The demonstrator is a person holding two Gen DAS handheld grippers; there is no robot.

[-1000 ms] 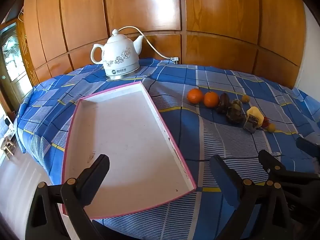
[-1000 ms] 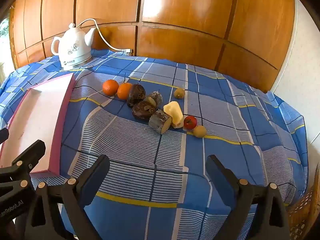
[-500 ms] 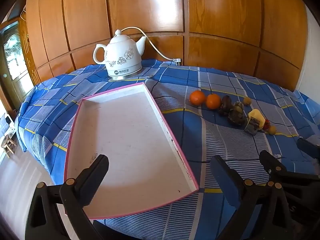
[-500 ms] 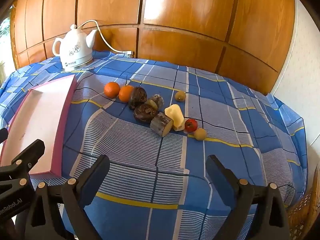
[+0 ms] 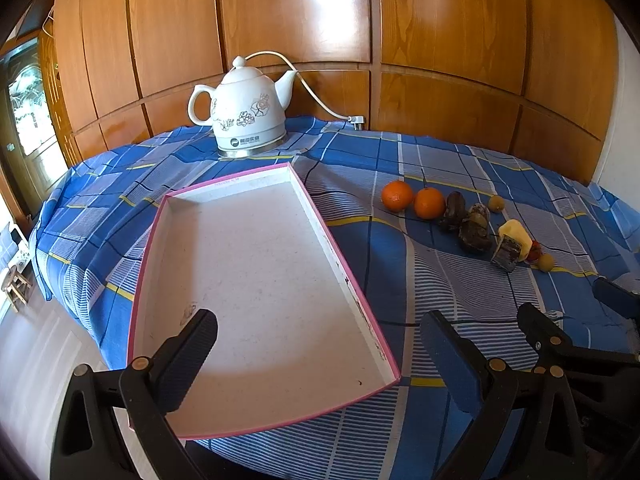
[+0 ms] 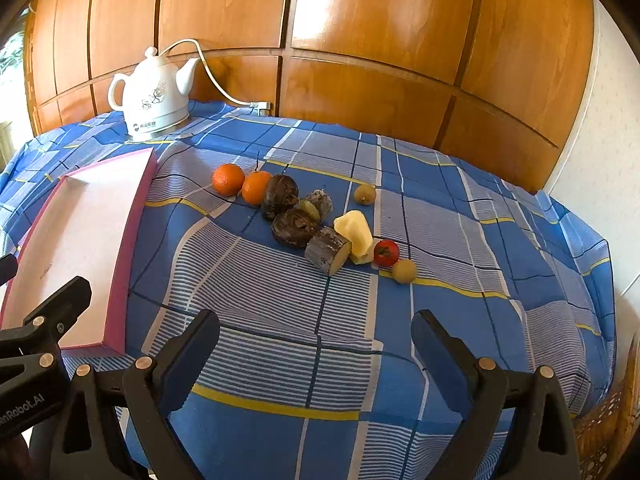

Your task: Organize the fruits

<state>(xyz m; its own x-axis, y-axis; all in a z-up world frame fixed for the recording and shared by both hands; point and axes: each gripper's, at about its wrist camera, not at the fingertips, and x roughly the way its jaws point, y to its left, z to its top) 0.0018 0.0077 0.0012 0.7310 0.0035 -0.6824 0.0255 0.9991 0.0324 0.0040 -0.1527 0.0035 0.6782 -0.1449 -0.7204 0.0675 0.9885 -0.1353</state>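
Jaws of your left gripper [image 5: 318, 344] and right gripper [image 6: 316, 344] remain apart and empty, slightly nearer; tray [image 5: 224, 196] awaits fruits [image 6: 304, 216].

On the body of the left gripper [image 6: 44, 312], seen at the lower left edge of the right wrist view, white lettering is cut off and reads "nRobot.AI". A dark oval logo with small white characters is printed on the white kettle [image 5: 244, 120], but it cannot be read.
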